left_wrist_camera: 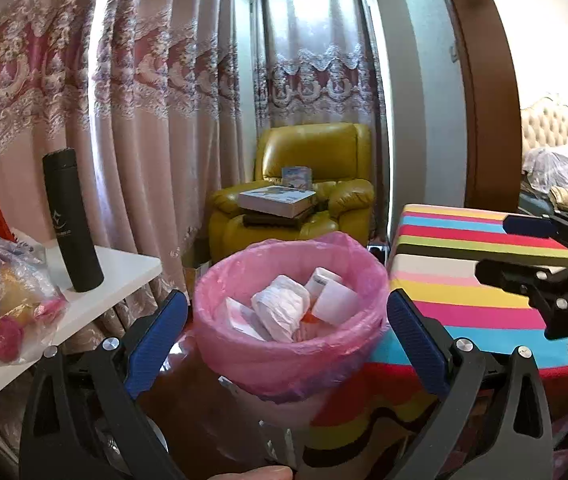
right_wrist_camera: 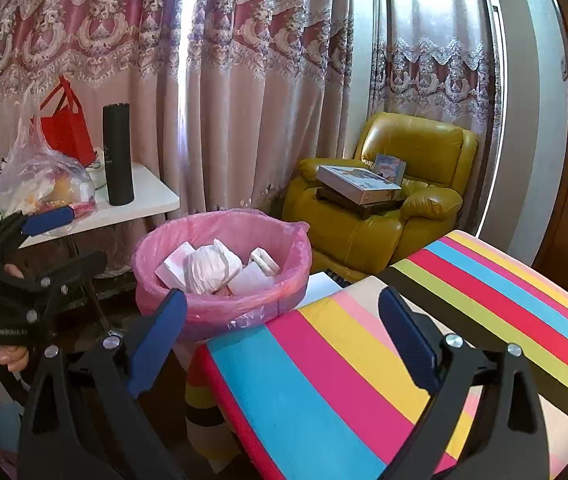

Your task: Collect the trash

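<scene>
Curtained room; left tool (left_wrist_camera: 287, 320) gapes before pink bin (left_wrist_camera: 244, 360)

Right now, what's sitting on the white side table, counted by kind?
Black flask: 1
Clear plastic bag of stuff: 1
Red tote bag: 1
Total: 3 that can be made out; smaller items at the left edge of the white table are too blurred to name.

The right gripper (right_wrist_camera: 282, 334) hangs with its jaws spread wide and nothing between them, above the near corner of the striped table (right_wrist_camera: 363, 368). Just beyond the left jaw sits the pink-lined bin (right_wrist_camera: 220, 304), with crumpled white paper (right_wrist_camera: 212, 266) inside. The left gripper (right_wrist_camera: 50, 236) shows far to the left.
</scene>
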Demonstrator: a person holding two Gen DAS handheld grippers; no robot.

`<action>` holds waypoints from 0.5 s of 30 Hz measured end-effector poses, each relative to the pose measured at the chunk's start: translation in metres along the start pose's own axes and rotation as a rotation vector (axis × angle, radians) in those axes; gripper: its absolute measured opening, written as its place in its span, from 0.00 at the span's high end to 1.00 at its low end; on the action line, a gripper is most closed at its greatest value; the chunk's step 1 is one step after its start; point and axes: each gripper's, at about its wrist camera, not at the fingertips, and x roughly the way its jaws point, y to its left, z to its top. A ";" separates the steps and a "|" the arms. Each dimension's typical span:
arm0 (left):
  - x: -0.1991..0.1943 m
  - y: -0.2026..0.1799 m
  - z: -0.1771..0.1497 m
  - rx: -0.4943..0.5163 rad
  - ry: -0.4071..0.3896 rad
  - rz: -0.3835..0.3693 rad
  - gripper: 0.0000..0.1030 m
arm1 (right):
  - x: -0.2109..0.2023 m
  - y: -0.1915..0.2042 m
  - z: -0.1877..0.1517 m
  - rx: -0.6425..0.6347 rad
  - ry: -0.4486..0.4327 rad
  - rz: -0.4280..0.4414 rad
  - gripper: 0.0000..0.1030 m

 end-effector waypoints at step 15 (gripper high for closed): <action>0.001 0.006 -0.003 -0.060 -0.029 0.007 0.07 | -0.009 0.006 0.001 -0.008 -0.028 0.006 0.09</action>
